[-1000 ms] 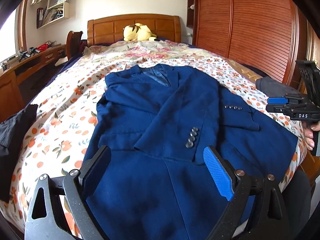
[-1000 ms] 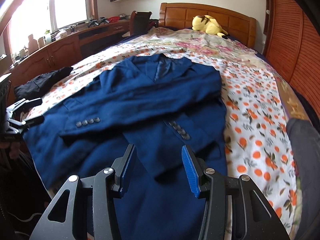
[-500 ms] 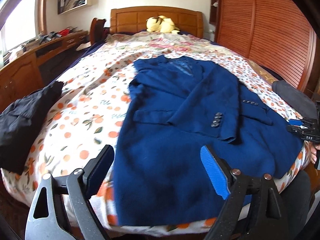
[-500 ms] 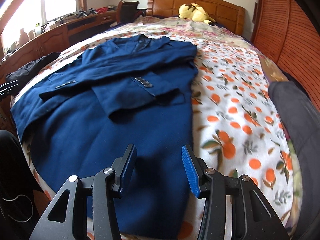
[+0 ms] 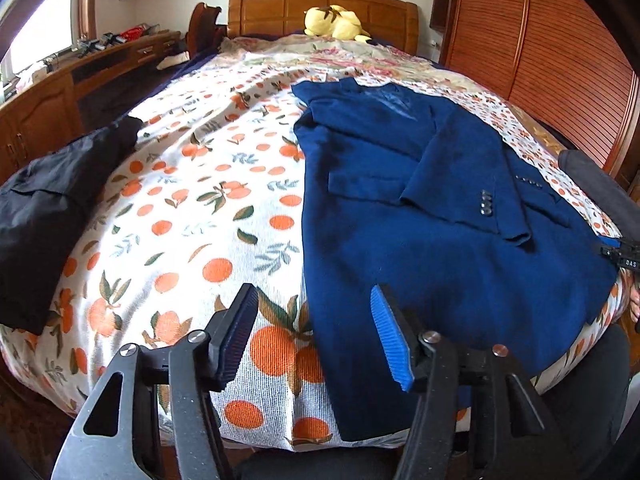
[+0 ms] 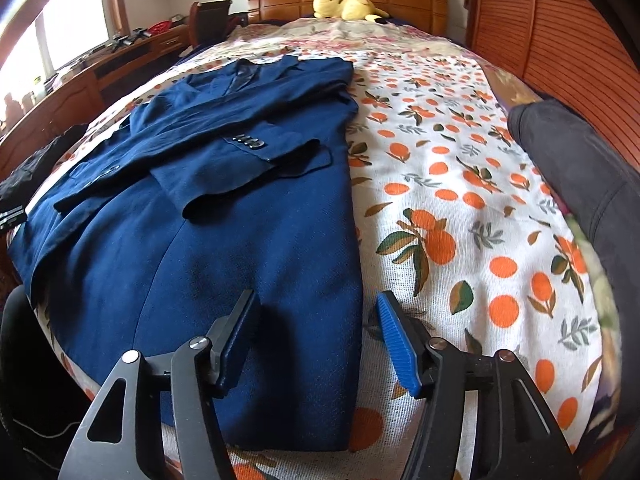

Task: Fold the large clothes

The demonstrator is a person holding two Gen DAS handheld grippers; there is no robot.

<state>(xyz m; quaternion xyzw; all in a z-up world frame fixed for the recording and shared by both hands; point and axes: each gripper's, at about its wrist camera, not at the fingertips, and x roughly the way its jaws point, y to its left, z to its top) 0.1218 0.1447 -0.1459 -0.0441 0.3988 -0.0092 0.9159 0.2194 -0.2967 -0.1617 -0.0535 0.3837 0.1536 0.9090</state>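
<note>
A navy blue suit jacket (image 5: pixel 440 232) lies flat on the bed, both sleeves folded across its front, collar toward the headboard, hem at the foot edge; it also shows in the right wrist view (image 6: pixel 240 220). My left gripper (image 5: pixel 314 336) is open and empty, low over the jacket's left bottom corner, its jaws either side of the jacket's left edge. My right gripper (image 6: pixel 318 338) is open and empty over the right bottom corner, jaws either side of the right edge. The right gripper's tip also shows at the far right of the left wrist view (image 5: pixel 624 254).
The bed sheet (image 5: pixel 192 216) has an orange-fruit print. A black folded garment (image 5: pixel 52 204) lies at the bed's left edge and a dark grey one (image 6: pixel 580 168) at the right. A yellow plush toy (image 5: pixel 334 22) sits by the wooden headboard. A wooden desk (image 5: pixel 60 96) stands left, louvred wardrobe doors (image 5: pixel 560 60) right.
Both grippers pulled back toward the foot of the bed and spread apart, the left to the jacket's left bottom corner, the right to its right bottom corner. The jacket has not moved.
</note>
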